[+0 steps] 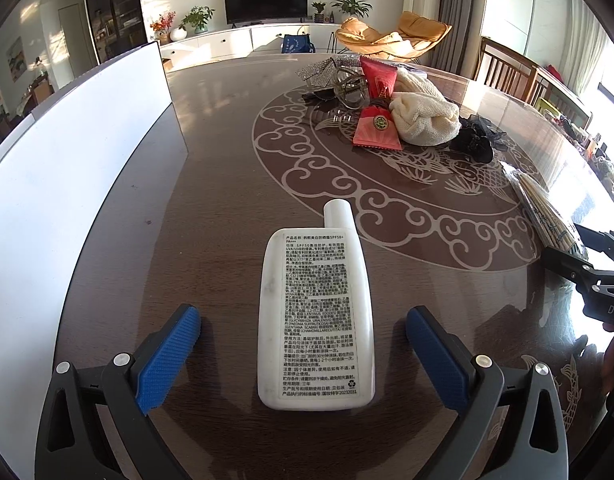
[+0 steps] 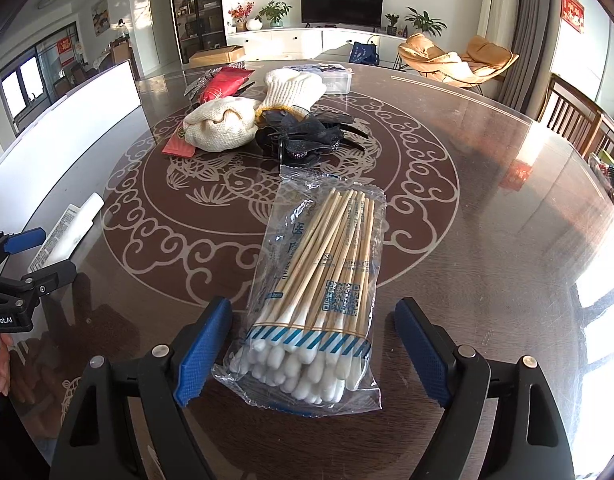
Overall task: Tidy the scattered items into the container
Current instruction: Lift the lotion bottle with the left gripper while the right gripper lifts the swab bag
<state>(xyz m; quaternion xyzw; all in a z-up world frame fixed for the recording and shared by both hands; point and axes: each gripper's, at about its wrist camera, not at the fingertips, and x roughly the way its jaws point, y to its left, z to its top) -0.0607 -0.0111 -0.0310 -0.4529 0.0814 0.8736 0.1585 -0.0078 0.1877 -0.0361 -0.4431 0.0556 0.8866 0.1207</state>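
Left gripper [image 1: 303, 354] fingers spread wide, either side of white sunscreen bottle [image 1: 316, 320], not touching it; bottle lies flat on worktop [image 1: 227, 208], long axis running away from the gripper, cap pointing toward worktop centre. Right gripper [image 2: 313, 350] fingers also spread wide, flanking cotton swab pack [image 2: 319, 292] without contact; pack lies flat, lengthwise away from gripper, cotton tips at the near end. Both sit near the worktop's near edge. Pile at centre: cream cloth [image 2: 219, 130], red packets [image 1: 377, 130], black hair clip [image 2: 307, 138]. White container [image 1: 67, 168] along left edge

Bare table [image 1: 211, 208] between white container [image 1: 67, 184] and item pile [image 1: 391, 104].
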